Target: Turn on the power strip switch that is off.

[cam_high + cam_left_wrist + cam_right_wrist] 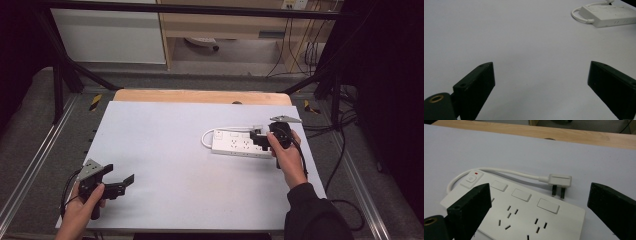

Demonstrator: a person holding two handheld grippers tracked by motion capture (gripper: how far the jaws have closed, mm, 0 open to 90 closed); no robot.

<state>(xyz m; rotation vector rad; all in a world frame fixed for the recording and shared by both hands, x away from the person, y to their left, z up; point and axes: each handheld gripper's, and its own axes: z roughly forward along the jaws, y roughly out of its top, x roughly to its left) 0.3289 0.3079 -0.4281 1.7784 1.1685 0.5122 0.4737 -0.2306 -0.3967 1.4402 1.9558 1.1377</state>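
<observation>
Power strip [239, 143] lies on table [165, 160], right-centre, plug [559, 181] beside it. Right claw [539, 212] gapes over its end (probably for a grasp): centre before closing. Left claw [120, 184] idle, spread.

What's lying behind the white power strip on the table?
Behind the power strip its own white cable loops round to the plug, lying on the white table. The strip's near end is cut off.
</observation>
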